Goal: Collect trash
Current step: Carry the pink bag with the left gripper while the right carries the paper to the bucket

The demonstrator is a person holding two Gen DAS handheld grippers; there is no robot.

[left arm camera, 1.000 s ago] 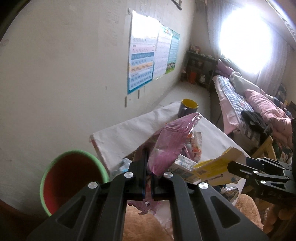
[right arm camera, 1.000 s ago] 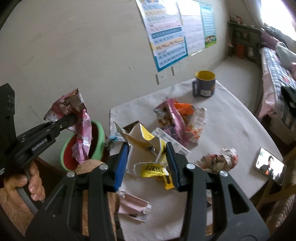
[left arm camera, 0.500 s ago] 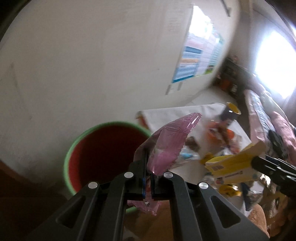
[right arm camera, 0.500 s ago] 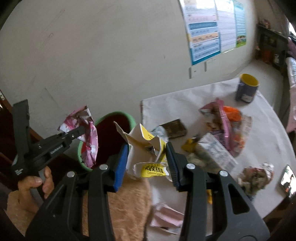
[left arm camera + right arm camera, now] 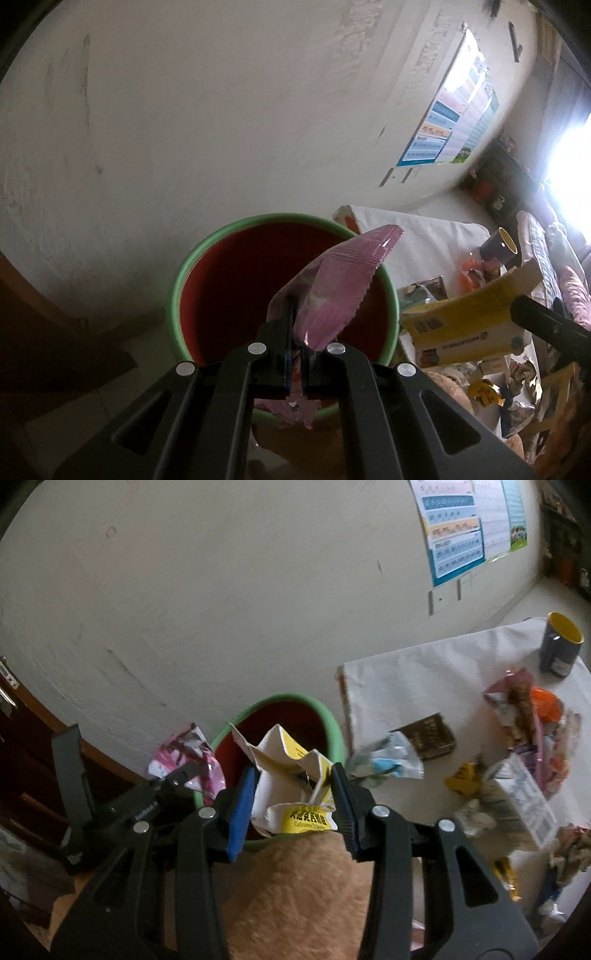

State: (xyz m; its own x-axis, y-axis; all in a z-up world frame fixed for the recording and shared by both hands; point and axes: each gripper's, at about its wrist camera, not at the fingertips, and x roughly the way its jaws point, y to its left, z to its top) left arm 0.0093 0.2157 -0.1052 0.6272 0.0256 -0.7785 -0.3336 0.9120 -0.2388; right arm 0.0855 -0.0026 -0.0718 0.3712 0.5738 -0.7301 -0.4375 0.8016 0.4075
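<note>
The left gripper (image 5: 293, 332) has its jaws pressed fully together on a pink wrapper (image 5: 340, 291), a glossy foil packet with a crimped, saw-toothed end seam and a crumpled tail hanging below the jaws. In the left wrist view the wrapper's long axis runs from the jaws toward 1 o'clock, its toothed seam uppermost, and it hangs over the mouth of the bin (image 5: 177, 295), a round tub with a light green rim and a dark red inside that stands on the floor against the pale wall, just beside the corner of the desk (image 5: 424, 672). The right gripper (image 5: 293, 794) stands partly open with its pads clamped on the sides of a crushed yellow-and-white carton (image 5: 291, 771); the carton is creased and torn open at the top, with a yellow label of dark print facing the camera at its lower edge. In the right wrist view the carton stands roughly upright between the blue pads, its ragged mouth toward 12 o'clock, at the near rim of the bin. On the white-covered desk, at 3 o'clock from the bin, lie more wrappers: a dark brown packet (image 5: 430, 740), a crumpled blue-and-silver one (image 5: 388, 762) and a heap of pink and orange bags (image 5: 532, 723), with a grey mug (image 5: 559, 646) with a yellow inside at the far end.
</note>
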